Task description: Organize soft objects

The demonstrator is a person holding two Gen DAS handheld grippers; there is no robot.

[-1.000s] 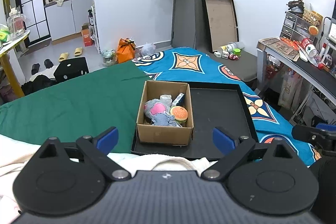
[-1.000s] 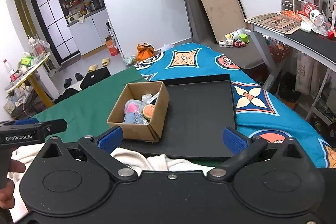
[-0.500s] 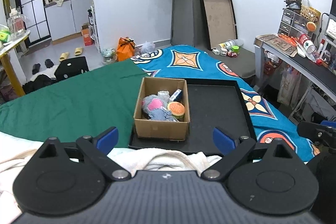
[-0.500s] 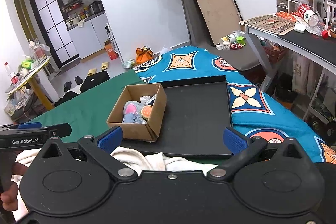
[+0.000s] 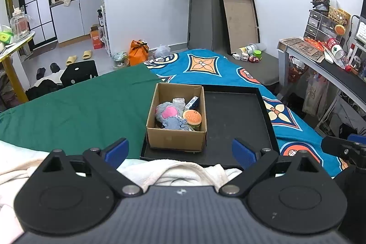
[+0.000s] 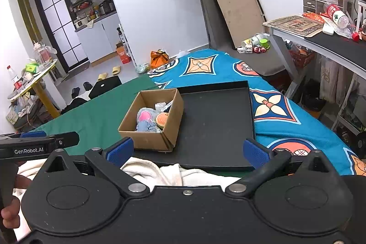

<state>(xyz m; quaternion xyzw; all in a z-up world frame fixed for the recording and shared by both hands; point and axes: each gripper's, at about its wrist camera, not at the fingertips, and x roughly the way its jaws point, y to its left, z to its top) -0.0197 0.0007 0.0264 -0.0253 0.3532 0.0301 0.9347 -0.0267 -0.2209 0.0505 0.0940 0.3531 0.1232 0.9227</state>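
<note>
Both wide-open grippers [image 5: 180, 150] [image 6: 187, 151] have drawn back; cardboard box [image 5: 176, 140] lies ahead.

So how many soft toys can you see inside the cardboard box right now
3: a grey-and-pink plush at the left, a burger toy at the right, and a blue fuzzy one at the front of the cardboard box. Others may lie underneath.
</note>
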